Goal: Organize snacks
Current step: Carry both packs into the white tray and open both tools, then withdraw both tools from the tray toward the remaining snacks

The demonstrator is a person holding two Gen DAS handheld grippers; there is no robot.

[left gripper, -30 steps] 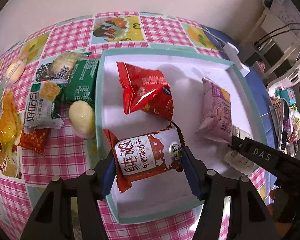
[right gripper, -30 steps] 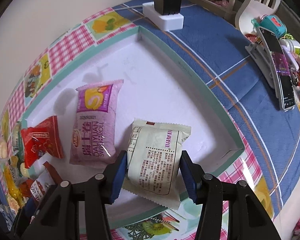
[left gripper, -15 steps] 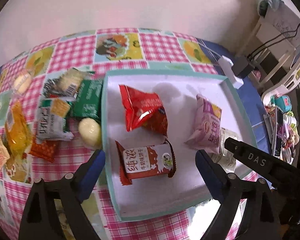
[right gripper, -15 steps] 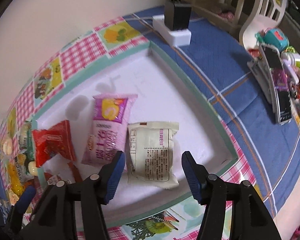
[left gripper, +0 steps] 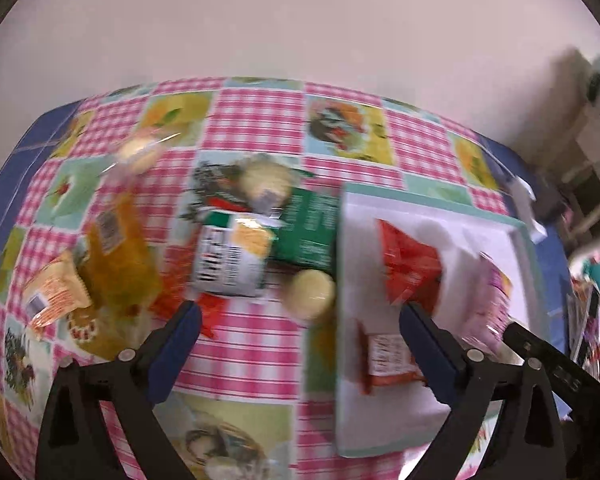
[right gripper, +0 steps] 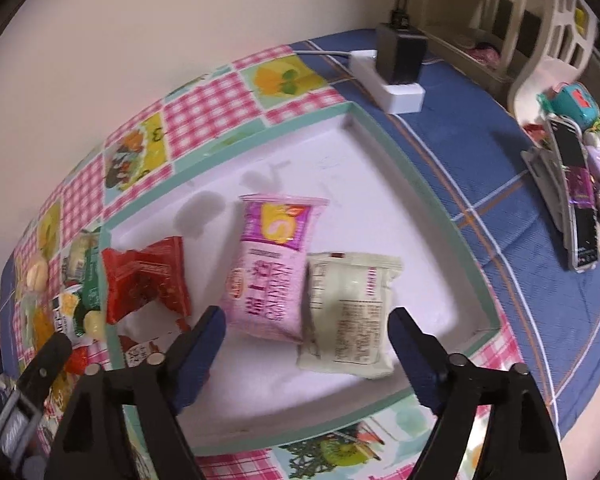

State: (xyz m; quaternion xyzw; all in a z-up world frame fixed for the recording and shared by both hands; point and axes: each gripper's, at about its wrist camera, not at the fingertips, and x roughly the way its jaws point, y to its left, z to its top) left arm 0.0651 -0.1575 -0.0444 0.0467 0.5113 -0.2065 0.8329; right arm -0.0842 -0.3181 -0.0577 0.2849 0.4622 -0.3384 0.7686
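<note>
My left gripper hangs over the pink checked tablecloth, its jaws opening wide with nothing gripped. A pale round snack lies below it, beside the white tray. The red-and-white biscuit packet lies loose in the tray, near a red packet. My right gripper is also opening above the tray. Its pads stand clear of the cream packet and the pink roll packet lying below. The left wrist view is blurred.
Several loose snacks lie left of the tray: a green packet, a white-green packet, an orange-yellow bag. A power strip with a black adapter and a phone on a stand sit on the blue cloth at the right.
The left gripper let go of the biscuit packet, opened wide and swung left and up over the tablecloth. The right gripper released the cream packet, opened and rose a little.
</note>
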